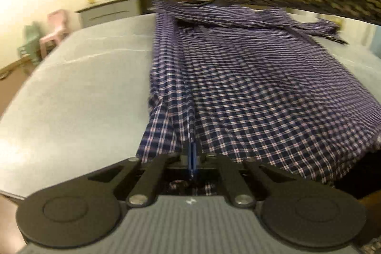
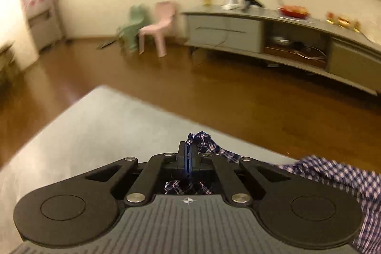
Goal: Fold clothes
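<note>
left claw (image 1: 192, 160) pinches the plaid shirt (image 1: 250, 87) hem at the counter (image 1: 83, 87) near edge; right claw (image 2: 189, 158) pinches its far end; long axis runs between them.

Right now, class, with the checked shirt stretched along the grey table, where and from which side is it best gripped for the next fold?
Grip the checked shirt at its two ends, as now: the left hand-held gripper pinches the near hem, the right hand-held gripper the far end. Come in from each end, since the cloth lies lengthwise on the grey table.
</note>
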A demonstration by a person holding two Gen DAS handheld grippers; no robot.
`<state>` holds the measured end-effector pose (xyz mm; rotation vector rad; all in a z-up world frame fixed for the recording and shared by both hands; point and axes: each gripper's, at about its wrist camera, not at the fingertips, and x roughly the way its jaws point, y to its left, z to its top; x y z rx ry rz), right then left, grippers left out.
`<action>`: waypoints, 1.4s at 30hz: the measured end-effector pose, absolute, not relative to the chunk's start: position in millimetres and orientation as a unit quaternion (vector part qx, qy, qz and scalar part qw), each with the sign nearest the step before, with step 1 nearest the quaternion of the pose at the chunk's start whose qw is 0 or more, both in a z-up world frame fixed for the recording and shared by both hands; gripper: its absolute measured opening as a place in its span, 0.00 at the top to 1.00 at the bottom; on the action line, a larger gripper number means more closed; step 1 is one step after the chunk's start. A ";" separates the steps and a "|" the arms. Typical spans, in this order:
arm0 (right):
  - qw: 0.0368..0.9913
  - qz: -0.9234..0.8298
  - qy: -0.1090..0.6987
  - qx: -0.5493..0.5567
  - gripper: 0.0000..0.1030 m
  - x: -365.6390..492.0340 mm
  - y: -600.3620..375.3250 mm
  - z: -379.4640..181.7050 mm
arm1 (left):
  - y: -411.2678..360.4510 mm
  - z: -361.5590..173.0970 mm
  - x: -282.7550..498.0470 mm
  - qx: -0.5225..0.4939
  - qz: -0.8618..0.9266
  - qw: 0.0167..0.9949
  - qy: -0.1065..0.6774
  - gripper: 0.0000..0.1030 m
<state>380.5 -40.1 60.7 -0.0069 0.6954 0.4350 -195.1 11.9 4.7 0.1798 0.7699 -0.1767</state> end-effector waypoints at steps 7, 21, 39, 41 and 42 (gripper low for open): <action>0.955 0.111 0.273 -0.018 0.44 329.1 -88.3 56.8 | -3.9 1.1 -207.2 0.139 -0.093 0.913 0.371 0.96; 0.895 0.220 0.379 0.087 0.29 89.2 -191.9 46.7 | 32.1 73.9 -240.0 0.058 -0.112 0.956 0.266 0.70; 0.899 0.045 0.307 0.309 0.12 55.3 -429.3 14.1 | 0.8 44.8 -212.6 0.057 -0.162 0.900 0.402 0.64; 0.910 0.053 0.296 0.285 0.10 65.3 -423.8 24.3 | -3.5 70.6 -207.3 0.057 -0.167 0.911 0.373 0.64; 0.916 0.055 0.293 0.270 0.10 70.6 -419.4 27.8 | -6.6 82.3 -202.4 0.064 -0.171 0.915 0.360 0.64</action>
